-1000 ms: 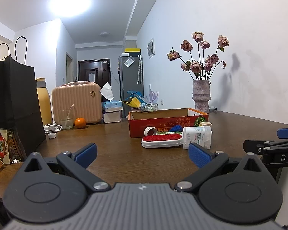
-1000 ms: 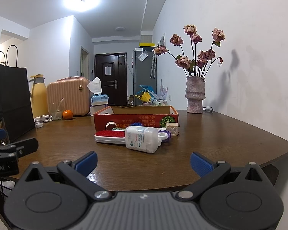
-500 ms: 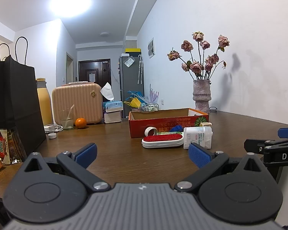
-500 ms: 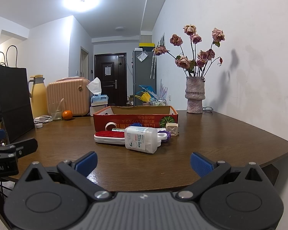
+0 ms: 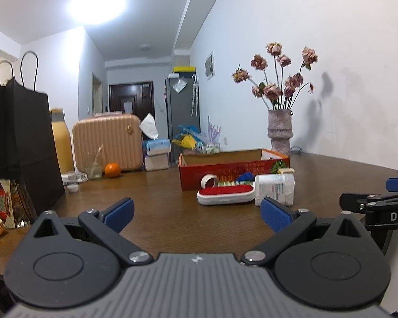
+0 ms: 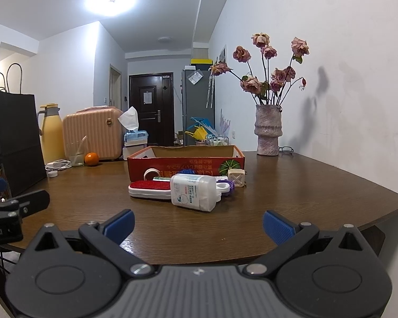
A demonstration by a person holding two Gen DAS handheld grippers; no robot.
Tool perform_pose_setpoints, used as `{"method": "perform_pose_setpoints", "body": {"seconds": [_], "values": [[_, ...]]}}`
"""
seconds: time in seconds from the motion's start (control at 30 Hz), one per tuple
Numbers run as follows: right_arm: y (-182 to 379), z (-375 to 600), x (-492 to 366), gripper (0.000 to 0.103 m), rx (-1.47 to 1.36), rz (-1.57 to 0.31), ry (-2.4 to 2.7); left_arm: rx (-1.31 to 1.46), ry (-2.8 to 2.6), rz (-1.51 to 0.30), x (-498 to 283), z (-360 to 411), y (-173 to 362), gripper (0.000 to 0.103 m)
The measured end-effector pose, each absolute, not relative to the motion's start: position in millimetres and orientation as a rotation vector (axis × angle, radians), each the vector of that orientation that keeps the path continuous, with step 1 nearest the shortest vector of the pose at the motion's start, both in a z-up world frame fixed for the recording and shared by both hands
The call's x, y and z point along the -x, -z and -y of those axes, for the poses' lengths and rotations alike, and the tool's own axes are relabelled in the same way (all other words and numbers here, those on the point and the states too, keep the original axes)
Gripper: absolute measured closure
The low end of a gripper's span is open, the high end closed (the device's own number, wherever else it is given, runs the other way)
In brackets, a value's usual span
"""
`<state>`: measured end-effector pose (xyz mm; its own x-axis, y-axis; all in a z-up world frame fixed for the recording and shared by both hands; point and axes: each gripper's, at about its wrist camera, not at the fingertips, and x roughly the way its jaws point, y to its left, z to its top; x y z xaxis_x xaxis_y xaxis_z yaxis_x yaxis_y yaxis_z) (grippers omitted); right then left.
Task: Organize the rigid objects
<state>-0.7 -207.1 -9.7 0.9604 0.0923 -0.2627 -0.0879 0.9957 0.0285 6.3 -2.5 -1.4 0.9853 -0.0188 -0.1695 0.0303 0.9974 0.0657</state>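
Observation:
A red cardboard box [image 6: 185, 164] stands open on the brown table [image 6: 305, 193]. In front of it lie a white brush with a red pad [image 6: 150, 188], a white plastic bottle on its side [image 6: 193, 192], a roll of tape [image 6: 151, 173], a purple piece [image 6: 226, 185] and a small wooden cube [image 6: 236, 178]. The box [image 5: 233, 167], brush [image 5: 225, 194] and bottle [image 5: 274, 188] also show in the left wrist view. My left gripper [image 5: 196, 212] and right gripper [image 6: 197, 224] are open and empty, well short of the objects, near the table's front edge.
A vase of dried roses [image 6: 268, 132] stands at the back right by the wall. At the left are a black paper bag [image 5: 21, 143], a yellow flask [image 5: 62, 143], a pink case [image 5: 108, 140], a glass [image 5: 94, 165], an orange [image 5: 112, 169] and a tissue box [image 5: 156, 145].
Both views have shifted only slightly. Both grippers stay open and nothing on the table has moved.

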Motion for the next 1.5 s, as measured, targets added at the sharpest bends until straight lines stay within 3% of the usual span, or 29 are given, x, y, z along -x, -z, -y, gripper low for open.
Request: {"method": "perform_pose_setpoints", "body": {"seconds": [0.23,0.53,0.83,0.9,0.93,0.97,1.03,1.1,1.17,1.27,1.5], "values": [[17.1,211.8,-18.4,0.000,-0.021,-0.287,-0.045,-0.070,-0.012,-0.144,-33.7,-2.9,9.1,0.000],[23.5,220.1,-74.3,0.000,-0.021,-0.320,-0.045,0.004,0.009,-0.261,-84.2,-8.9,21.8,0.000],[17.9,251.1,-155.2,0.002,-0.240,-0.412,-0.133,0.126,0.227,-0.292,-178.0,3.1,-11.2,0.000],[13.9,258.2,-175.5,0.015,-0.306,-0.410,-0.188,0.153,0.269,-0.339,-211.5,12.7,-16.3,0.000],[12.7,259.9,-186.8,0.026,-0.323,-0.427,-0.201,0.175,0.307,-0.394,-233.7,17.2,-16.9,0.006],[11.9,261.0,-199.4,0.036,-0.339,-0.450,-0.207,0.195,0.325,-0.434,-248.8,21.5,-16.9,0.018],[12.5,263.2,-219.4,0.047,-0.376,-0.476,-0.229,0.241,0.362,-0.507,-280.6,28.3,-12.5,0.032],[15.3,265.2,-236.5,0.050,-0.427,-0.504,-0.242,0.277,0.420,-0.562,-301.8,34.6,-4.3,0.041],[20.0,268.2,-249.4,0.072,-0.480,-0.534,-0.261,0.293,0.446,-0.619,-308.9,39.9,4.2,0.061],[27.9,267.3,-253.4,0.079,-0.511,-0.553,-0.282,0.355,0.477,-0.637,-301.8,38.7,16.1,0.069],[28.3,259.5,-213.5,0.083,-0.462,-0.540,-0.324,0.437,0.477,-0.656,-246.1,17.9,28.9,0.073]]}}
